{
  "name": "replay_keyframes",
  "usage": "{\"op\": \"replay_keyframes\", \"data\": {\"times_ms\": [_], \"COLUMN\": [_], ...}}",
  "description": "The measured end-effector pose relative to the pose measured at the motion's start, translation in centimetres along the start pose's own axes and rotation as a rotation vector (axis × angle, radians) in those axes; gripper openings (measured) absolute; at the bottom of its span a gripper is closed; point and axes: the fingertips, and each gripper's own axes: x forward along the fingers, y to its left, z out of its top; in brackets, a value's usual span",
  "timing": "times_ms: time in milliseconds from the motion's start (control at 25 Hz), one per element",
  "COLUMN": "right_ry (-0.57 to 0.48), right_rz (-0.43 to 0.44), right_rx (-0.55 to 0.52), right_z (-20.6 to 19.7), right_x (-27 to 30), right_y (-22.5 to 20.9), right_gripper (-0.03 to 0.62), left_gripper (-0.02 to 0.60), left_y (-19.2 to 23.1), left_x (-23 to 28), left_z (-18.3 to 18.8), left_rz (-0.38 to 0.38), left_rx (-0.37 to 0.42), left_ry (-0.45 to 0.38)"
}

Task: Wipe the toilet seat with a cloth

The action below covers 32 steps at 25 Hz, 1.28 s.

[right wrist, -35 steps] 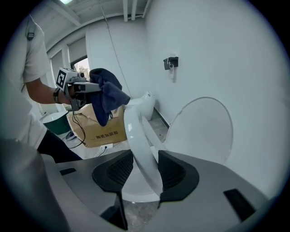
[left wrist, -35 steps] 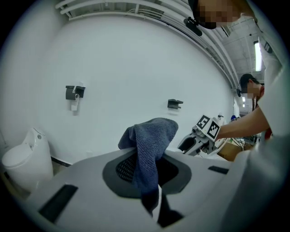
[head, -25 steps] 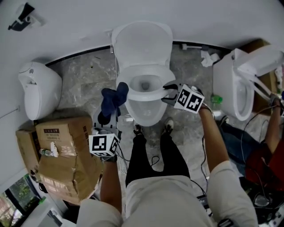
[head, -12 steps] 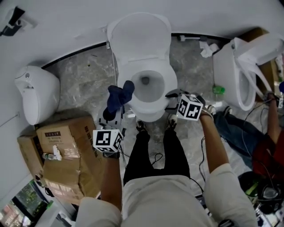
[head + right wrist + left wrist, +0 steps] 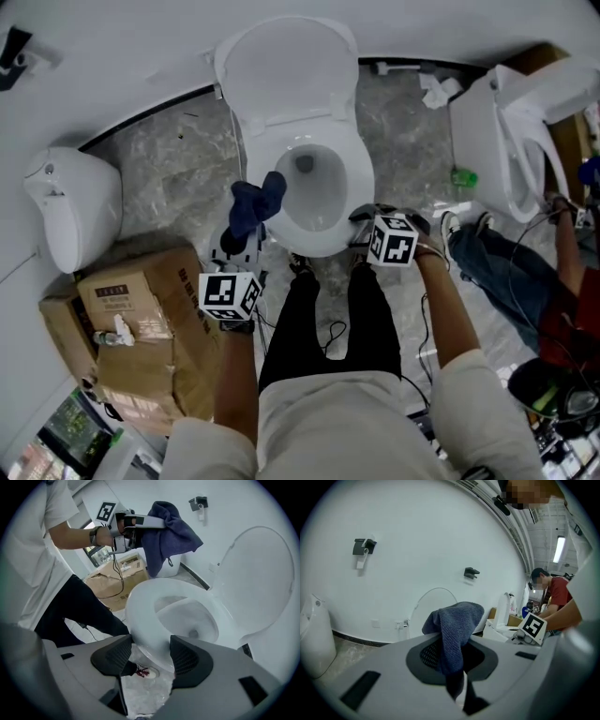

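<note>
The white toilet has its lid (image 5: 286, 66) up and its seat (image 5: 358, 183) lying flat on the bowl. My left gripper (image 5: 240, 236) hangs at the bowl's front left, shut on a dark blue cloth (image 5: 255, 208) that drapes over its jaws (image 5: 454, 630). My right gripper (image 5: 362, 225) is at the seat's front right edge. Its jaws have just been opening and stand wide, with the seat's front rim (image 5: 140, 616) just beyond the pads and untouched. The right gripper view also shows the cloth (image 5: 171, 536) hanging from the left gripper (image 5: 140, 522).
A white urinal (image 5: 70, 206) and cardboard boxes (image 5: 141, 319) stand to the left. A second toilet (image 5: 497, 159) and a seated person (image 5: 525, 281) are to the right. My legs and shoes (image 5: 300, 267) stand close to the bowl's front, and cables lie on the floor.
The seat, tilted up a second ago, now lies flat on the bowl. The right gripper has sunk to its front edge and opened. The left gripper with the cloth has dropped slightly.
</note>
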Motion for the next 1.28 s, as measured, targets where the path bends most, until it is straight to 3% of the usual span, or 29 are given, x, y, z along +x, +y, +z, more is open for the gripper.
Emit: {"op": "replay_keyframes", "data": {"times_ms": [160,320,560,760,960,1280], "right_ry": [-0.026,0.014,0.07,0.01,-0.055,-0.039], "right_rz": [0.022,0.032,-0.026,-0.077,-0.062,-0.096], "right_rx": [0.064,0.102,0.152,0.314,0.462,0.506], "right_z": [-1.0,-2.3,-5.2,-6.4,-7.1,-8.5], "right_x": [1.6,3.9,8.7,11.5,13.3,16.1], "right_y": [0.7,1.7,2.8,2.7,2.0,1.7], "right_gripper": [0.272,0.272,0.272,0.272,0.27,0.27], "left_gripper": [0.046,0.046,0.046,0.046,0.046,0.046], "left_y": [0.4,0.8,1.3,2.2,4.0,4.6], "left_x": [1.6,3.5,6.4,7.7,8.3,9.8], "left_z": [-1.4,-3.0,-4.4,-6.1,-8.0,-11.3], "left_rz": [-0.012,-0.031,-0.052,-0.059,-0.046,-0.046], "left_rx": [-0.016,-0.017,-0.06,-0.058,-0.064,-0.067], "left_ry": [0.008,0.029,0.01,0.03,0.058,0.108]}}
